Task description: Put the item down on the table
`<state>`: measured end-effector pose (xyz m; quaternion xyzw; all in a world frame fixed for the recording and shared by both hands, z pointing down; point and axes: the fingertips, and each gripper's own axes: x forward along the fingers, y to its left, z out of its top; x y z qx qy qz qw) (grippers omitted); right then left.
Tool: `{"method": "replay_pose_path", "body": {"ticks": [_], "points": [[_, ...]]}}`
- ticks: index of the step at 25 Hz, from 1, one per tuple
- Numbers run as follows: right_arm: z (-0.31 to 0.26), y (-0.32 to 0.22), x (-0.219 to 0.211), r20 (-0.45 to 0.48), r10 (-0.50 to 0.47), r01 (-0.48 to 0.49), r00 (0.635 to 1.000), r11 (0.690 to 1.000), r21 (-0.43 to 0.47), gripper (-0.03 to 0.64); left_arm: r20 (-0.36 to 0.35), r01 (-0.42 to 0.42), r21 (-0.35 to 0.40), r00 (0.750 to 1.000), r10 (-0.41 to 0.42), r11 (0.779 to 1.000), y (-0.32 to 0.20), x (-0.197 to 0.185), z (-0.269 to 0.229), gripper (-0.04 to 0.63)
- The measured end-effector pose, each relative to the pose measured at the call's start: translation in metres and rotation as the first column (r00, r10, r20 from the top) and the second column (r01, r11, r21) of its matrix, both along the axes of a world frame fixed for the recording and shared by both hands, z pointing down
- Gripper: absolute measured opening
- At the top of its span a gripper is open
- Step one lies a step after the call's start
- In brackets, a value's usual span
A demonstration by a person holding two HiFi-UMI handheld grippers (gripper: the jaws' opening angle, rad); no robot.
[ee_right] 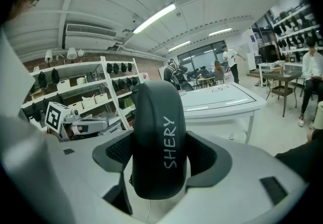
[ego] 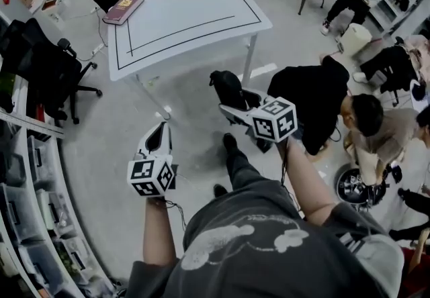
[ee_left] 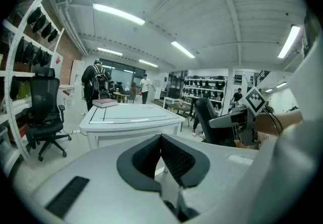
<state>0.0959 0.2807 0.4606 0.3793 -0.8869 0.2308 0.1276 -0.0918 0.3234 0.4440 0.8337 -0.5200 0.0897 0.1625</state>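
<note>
Both jaws of the right tongs (ee_right: pixel 160 153) clamp the black case (ee_right: pixel 156 117).

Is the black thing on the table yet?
Not yet. Done: the right gripper has the black case clamped between its jaws. In hand: it hangs in the air, short of the white table. Still to do: carry it over, set it down, let go. The left gripper is shut and empty.
</note>
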Motion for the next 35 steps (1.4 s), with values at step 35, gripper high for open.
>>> {"method": "replay_pose_path", "body": {"ticks": [35], "points": [[0.032, -0.354, -0.002, 0.105, -0.148, 0.16, 0.983, 0.981, -0.113, 0.265, 0.022, 0.147, -0.047, 0.989, -0.146, 0.988, -0.341, 0.016, 0.016, 0.002]]}}
